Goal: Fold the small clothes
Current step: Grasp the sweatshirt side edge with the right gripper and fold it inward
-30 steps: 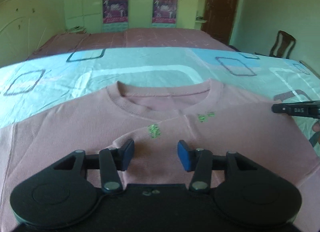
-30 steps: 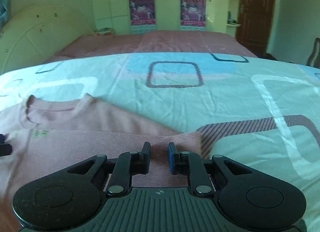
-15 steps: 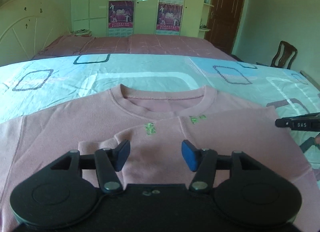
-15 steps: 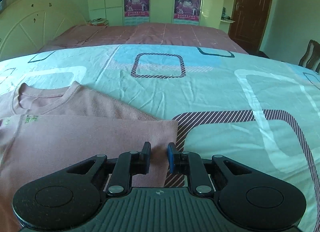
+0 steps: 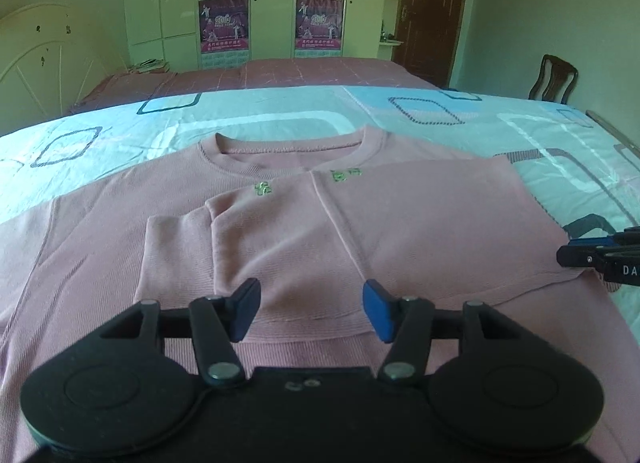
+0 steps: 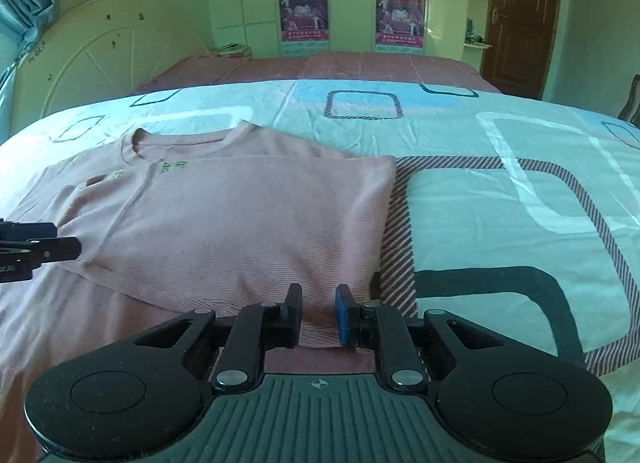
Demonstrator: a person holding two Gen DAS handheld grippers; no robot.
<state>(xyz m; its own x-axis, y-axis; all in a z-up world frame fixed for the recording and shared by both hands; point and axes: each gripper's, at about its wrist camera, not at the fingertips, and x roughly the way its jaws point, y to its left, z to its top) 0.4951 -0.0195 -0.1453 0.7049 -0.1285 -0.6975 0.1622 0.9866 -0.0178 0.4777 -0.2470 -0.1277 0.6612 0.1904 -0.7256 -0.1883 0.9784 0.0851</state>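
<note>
Both grippers have drawn back toward the near edge, leaving the pink top (image 5: 420,223) flat on the patterned bedsheet (image 6: 500,191), its right side folded inward. Left gripper (image 5: 311,313) wide apart and empty; right gripper (image 6: 318,313) slightly apart, holding nothing, so the left side looks next

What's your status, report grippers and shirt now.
Left gripper open, over the pink shirt, gripping nothing. Right gripper open at the folded edge. Right side folded in, left side flat. Nothing in the way.
</note>
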